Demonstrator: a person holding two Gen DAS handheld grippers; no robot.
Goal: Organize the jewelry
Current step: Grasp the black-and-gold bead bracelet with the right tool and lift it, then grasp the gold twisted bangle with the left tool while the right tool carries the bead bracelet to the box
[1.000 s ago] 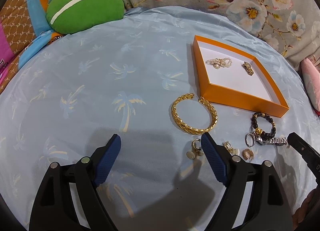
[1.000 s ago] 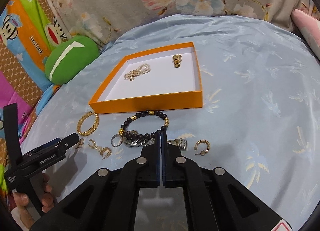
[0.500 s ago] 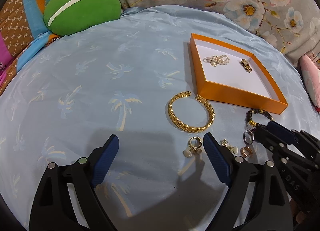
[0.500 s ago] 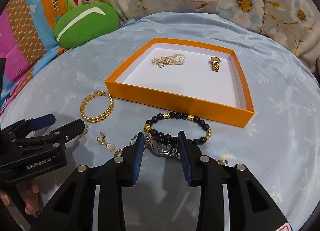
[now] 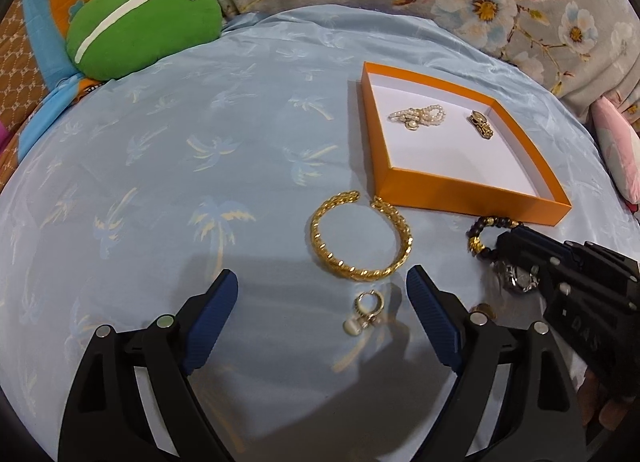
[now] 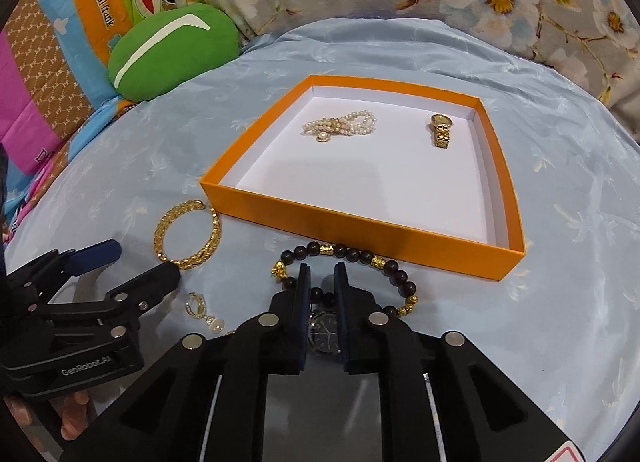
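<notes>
Just before the shallow orange cardboard tray point(image 6: 360, 228), I had the right gripper point(image 6: 322, 284) narrowly parted astride the dark-dialled steel wristwatch point(image 6: 326, 332), gripping nothing; heavy, slippery, best pinched across its case.

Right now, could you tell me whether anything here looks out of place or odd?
Nothing looks damaged. The dark-faced watch lies overlapping the beaded bracelet, so the right gripper straddling the watch could catch both. The gold bangle and pearl earring lie outside the orange tray.
</notes>
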